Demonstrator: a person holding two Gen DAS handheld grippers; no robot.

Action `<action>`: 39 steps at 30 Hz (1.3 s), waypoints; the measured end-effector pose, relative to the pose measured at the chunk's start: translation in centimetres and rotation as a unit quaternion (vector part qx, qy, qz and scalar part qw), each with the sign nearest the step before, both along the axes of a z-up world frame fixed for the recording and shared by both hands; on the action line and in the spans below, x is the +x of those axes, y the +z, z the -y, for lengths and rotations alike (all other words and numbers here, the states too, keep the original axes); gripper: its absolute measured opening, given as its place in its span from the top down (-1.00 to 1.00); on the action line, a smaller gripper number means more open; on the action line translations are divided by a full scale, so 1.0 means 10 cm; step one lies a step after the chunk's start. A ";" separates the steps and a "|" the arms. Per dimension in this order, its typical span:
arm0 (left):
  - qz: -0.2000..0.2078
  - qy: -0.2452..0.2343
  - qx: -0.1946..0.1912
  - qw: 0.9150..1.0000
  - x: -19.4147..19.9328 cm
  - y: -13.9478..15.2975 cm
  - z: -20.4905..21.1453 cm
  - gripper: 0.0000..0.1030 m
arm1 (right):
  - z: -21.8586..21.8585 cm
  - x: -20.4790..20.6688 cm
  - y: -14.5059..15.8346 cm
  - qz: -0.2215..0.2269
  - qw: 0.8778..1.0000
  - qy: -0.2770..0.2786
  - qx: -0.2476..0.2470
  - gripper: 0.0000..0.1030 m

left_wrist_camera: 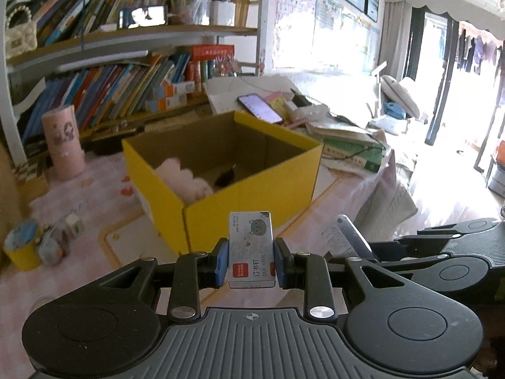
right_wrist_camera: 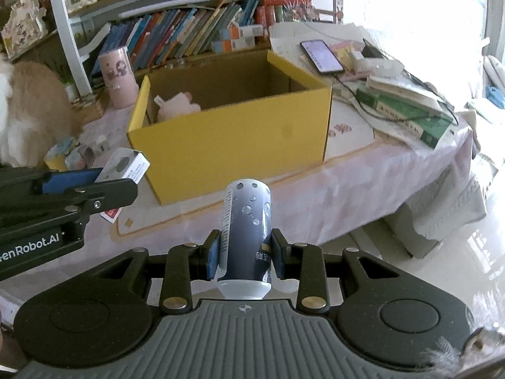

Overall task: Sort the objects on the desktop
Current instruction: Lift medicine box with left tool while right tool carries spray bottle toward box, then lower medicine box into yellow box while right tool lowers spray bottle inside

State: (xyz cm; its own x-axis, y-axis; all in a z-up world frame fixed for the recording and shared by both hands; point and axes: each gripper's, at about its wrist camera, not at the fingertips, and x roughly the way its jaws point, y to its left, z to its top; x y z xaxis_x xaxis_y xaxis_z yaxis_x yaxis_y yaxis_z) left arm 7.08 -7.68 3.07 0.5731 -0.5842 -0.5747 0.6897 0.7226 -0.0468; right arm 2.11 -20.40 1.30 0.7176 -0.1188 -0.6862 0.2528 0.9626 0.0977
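Staple box (left_wrist_camera: 251, 249) upright, lengthwise forward.

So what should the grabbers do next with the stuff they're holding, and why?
Probably carry the small white staple box, clamped in the left gripper, forward over the open yellow cardboard box and drop it in. The right gripper also holds a dark blue cylindrical bottle, and both sit short of the box's near wall.

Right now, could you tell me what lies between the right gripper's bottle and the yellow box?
Only bare pink tablecloth in the right wrist view; the bottle, in the right gripper, hangs short of the yellow box.
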 end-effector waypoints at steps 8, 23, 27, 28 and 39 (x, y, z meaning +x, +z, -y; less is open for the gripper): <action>0.022 0.013 -0.014 1.000 0.22 0.14 0.33 0.46 | 0.37 0.25 0.22 0.033 0.999 0.019 -0.008 0.41; 0.072 0.098 0.003 0.993 0.88 0.22 0.72 0.46 | 1.00 1.08 0.71 0.106 0.989 0.098 -0.024 0.41; 0.077 0.105 0.031 0.991 1.03 0.13 0.80 0.46 | 1.05 1.37 0.72 0.107 0.986 0.127 -0.030 0.41; 0.074 0.106 0.036 0.991 1.07 0.11 0.83 0.46 | 1.06 1.45 0.71 0.105 0.985 0.134 -0.031 0.41; -0.021 0.098 0.053 0.994 1.36 -0.23 0.94 0.46 | 1.09 2.21 0.37 0.022 0.977 0.208 -0.026 0.41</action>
State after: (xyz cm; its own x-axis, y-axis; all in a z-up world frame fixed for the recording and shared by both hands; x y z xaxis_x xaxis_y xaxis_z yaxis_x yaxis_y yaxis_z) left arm 20.68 -17.10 0.76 0.6445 -0.3983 -0.6527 0.5340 0.8454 0.0114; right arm 24.20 -31.35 5.04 0.7400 0.1567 -0.6541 -0.1658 0.9850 0.0483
